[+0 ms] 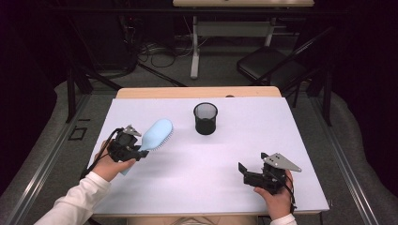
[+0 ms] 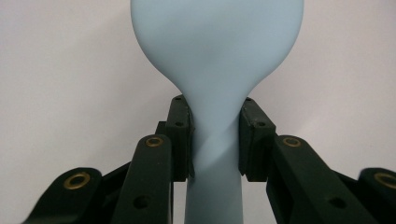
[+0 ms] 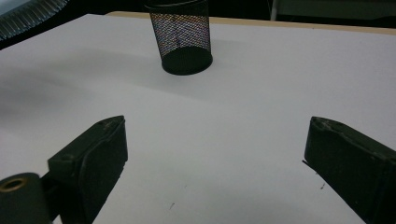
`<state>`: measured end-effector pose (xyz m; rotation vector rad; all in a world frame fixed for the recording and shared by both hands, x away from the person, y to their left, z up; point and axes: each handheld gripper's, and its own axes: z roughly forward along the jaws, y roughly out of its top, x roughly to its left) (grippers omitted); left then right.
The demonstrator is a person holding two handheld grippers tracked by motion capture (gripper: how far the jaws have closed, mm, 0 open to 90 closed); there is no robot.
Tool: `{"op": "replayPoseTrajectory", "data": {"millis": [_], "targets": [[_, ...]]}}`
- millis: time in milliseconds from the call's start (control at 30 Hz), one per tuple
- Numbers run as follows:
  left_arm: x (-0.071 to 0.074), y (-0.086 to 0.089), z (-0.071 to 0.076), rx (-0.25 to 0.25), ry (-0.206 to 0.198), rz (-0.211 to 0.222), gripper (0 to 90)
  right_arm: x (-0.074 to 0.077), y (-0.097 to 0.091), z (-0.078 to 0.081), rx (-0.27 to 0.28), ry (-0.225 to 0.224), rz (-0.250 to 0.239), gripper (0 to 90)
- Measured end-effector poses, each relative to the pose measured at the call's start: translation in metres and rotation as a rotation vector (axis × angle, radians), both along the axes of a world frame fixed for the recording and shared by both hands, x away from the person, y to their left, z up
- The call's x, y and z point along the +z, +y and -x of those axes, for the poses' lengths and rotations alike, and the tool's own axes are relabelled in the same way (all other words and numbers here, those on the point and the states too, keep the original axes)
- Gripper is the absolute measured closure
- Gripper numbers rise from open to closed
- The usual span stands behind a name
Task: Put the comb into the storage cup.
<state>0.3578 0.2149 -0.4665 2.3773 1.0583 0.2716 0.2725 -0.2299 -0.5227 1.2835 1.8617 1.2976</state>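
At the table's left, the left gripper (image 1: pixel 136 152) clamps the blue hairbrush (image 1: pixel 155 135), its handle end hidden by the hand.

The white table (image 1: pixel 211 154) is evenly and brightly lit from above, while the room behind its far edge sinks into near black. Shadows are soft and short. In the left gripper view the hairbrush (image 2: pixel 217 56) is slightly blurred and featureless; the right gripper view is dimmer, its near jaws out of focus
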Motion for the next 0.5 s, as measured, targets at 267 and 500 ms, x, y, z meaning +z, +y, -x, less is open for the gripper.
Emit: {"op": "replayPoseTrajectory", "data": {"millis": [267,500], "targets": [[0.006,-0.001,-0.001,0.005,-0.018,0.020,69.7,0.000,0.000,0.000,0.001,-0.001,0.001,5.8],[0.012,-0.002,-0.002,0.008,-0.040,0.035,69.7,0.000,0.000,0.000,0.001,0.000,0.003,5.8]]}}
